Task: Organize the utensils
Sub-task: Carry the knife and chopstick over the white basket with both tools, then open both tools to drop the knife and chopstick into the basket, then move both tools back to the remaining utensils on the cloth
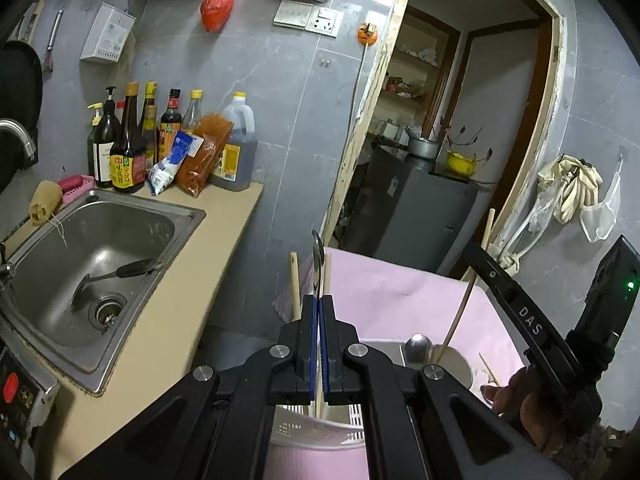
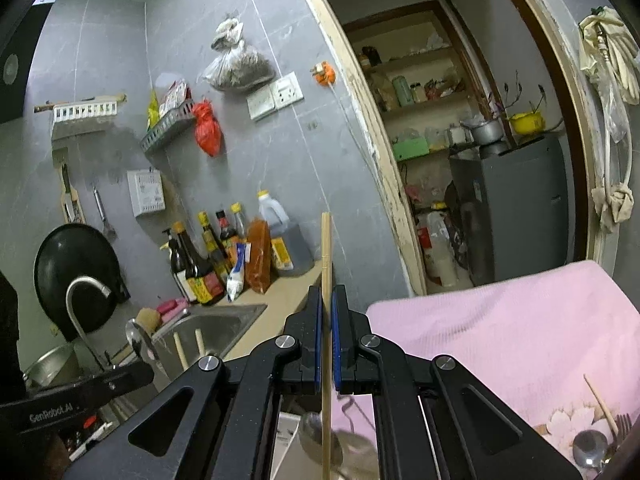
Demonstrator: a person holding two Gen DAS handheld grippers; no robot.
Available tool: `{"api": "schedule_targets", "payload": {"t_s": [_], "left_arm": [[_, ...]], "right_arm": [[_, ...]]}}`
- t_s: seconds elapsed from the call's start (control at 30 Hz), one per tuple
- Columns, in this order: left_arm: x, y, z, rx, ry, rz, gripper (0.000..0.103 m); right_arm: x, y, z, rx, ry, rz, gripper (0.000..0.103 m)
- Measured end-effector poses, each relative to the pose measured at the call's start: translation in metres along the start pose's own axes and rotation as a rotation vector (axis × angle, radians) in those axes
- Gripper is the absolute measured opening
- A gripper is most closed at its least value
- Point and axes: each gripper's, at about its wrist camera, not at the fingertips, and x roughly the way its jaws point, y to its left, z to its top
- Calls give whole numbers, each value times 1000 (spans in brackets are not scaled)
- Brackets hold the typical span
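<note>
Left tongs clamped on shiny metal spoon and pale wooden chopstick, upright above white slotted plastic holder, probably for dropping in. Right tongs clamped on light bamboo chopsticks, vertical over pink-clothed surface.

Clearance: tight at centre, open to the sides.
Upright chopsticks flank the left claw; right claw crosses close on its right. Bottles crowd the bench back; sink and pink cloth largely unobstructed.
</note>
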Motion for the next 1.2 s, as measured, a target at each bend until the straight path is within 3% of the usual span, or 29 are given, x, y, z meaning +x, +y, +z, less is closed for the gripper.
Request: {"api": "schedule_targets", "payload": {"t_s": [0.1, 0.17, 0.2, 0.5, 0.57, 0.63, 0.67, 0.83, 0.9, 1.2], "left_arm": [[-1, -1, -1, 8, 27, 4, 2], [0, -1, -1, 14, 46, 6, 3], [-2, -2, -2, 12, 53, -1, 3], [-14, -14, -4, 38, 38, -3, 8], [-17, -20, -4, 44, 29, -14, 18], [-19, -23, -6, 37, 10, -33, 51], [-21, -25, -7, 32, -8, -40, 58], [-15, -38, -16, 58, 5, -44, 61], [-19, -42, -17, 61, -4, -54, 62], [-35, -65, -17, 76, -63, -53, 79]], "right_arm": [[-3, -1, -2, -10, 43, 6, 9], [-7, -4, -3, -2, 55, 5, 30], [-11, -6, -3, 7, 53, 4, 33], [-47, -25, 10, 19, 13, -46, 35], [-55, -30, 12, 15, 9, -63, 38], [-60, -35, 13, 18, 11, -78, 38], [-63, -38, 12, 19, 13, -83, 38], [-74, -49, 10, 36, 23, -97, 39], [-80, -51, 11, 33, 16, -100, 47], [-121, -65, 25, -23, -22, -138, 59]]}}
